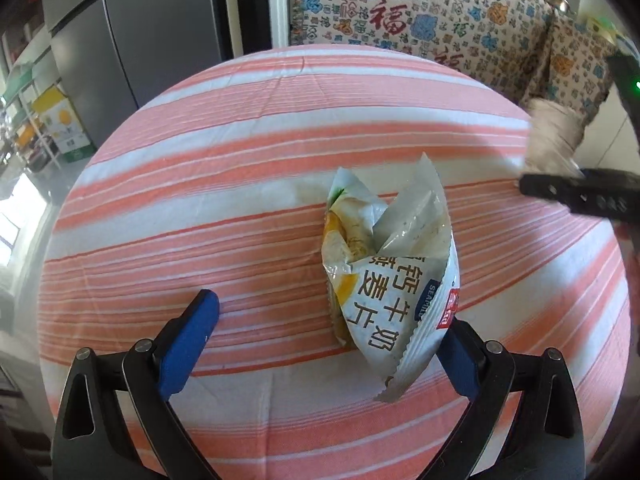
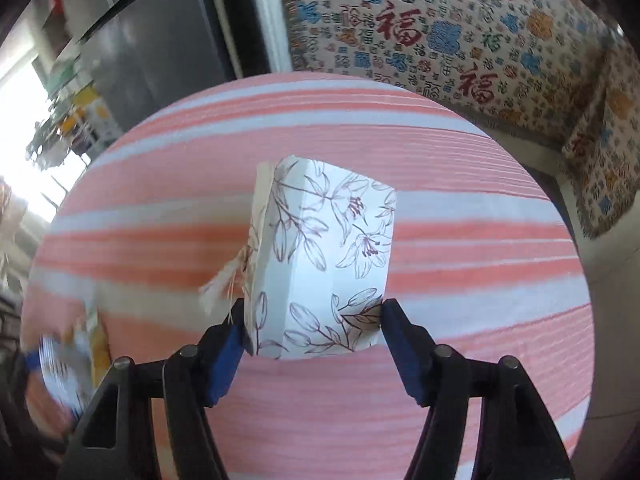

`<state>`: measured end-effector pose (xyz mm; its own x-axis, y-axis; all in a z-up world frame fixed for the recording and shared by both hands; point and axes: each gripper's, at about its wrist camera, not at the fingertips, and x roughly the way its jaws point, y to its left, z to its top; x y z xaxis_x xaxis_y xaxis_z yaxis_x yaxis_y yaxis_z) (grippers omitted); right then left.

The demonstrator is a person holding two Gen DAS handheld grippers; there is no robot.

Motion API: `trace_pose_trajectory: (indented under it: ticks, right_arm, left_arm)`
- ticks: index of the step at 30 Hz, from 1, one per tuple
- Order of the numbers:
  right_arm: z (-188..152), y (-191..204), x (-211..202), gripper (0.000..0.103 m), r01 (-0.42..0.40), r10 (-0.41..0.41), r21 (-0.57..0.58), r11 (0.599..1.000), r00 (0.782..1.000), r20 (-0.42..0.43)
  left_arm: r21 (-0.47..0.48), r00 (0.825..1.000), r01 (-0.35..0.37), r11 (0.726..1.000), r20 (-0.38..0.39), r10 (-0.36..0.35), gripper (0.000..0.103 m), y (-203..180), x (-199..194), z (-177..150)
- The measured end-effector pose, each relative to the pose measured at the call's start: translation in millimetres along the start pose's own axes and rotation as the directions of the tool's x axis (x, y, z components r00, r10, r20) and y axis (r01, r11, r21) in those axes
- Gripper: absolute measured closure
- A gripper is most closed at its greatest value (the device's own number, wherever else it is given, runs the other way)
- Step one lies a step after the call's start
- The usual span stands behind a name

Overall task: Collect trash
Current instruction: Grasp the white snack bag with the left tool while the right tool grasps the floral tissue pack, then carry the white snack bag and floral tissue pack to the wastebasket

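Left wrist view: the left gripper (image 1: 326, 344) hovers with jaws wide open over the striped desk (image 1: 200, 208); nothing is gripped.
Snack wrapper (image 1: 384, 272): crumpled, lying at about 1 o'clock from the jaws' midpoint, its lower corner touching the right pad (image 1: 456, 360) and well apart from the left one.
Risk there: closing now would likely pinch only a corner, and the slick film could slip or drag.
Right wrist view: the right gripper (image 2: 314, 344) has a floral paper box (image 2: 324, 260) between its jaws, both pads at the sides.
Risk there: thin card may crush or twist loose, since only its near end is caught.
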<state>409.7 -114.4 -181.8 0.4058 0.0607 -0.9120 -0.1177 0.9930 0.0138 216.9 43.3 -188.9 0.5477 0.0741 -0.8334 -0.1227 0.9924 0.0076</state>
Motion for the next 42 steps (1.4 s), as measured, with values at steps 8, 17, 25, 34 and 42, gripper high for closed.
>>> trace_pose_trajectory:
  ticks: [8, 17, 25, 34, 42]
  right_arm:
    - [-85.6, -46.6, -35.2, 0.027, -0.027, 0.026, -0.084, 0.996, 1.000, -0.012]
    - [-150.4, -64.4, -66.2, 0.023, -0.082, 0.082, -0.002, 0.997, 0.996, 0.037]
    - [-130.7, -82.1, -80.2, 0.017, -0.050, 0.052, -0.070, 0.996, 0.998, 0.037]
    - [-90.4, -61.9, -38.9, 0.017, -0.019, -0.008, -0.302, 0.953, 0.996, -0.087]
    - [-88.2, -70.6, -43.7, 0.036, -0.088, 0.067, -0.183, 0.979, 0.991, -0.116]
  left_arm:
    - [0.026, 0.999, 0.029, 0.999, 0.015, -0.029, 0.002, -2.3, -6.4, -11.1]
    - [0.087, 0.999, 0.053, 0.995, -0.014, -0.052, 0.002, -4.5, -15.4, -20.8]
    - [0.056, 0.973, 0.232, 0.971, -0.018, -0.232, 0.003, 4.4, -22.0, -13.7]
    - [0.051, 0.973, 0.232, 0.971, -0.013, -0.232, 0.004, 1.4, -3.2, 12.9]
    - [0.051, 0.972, 0.231, 0.972, 0.023, -0.232, 0.069, -1.5, -11.1, 11.9]
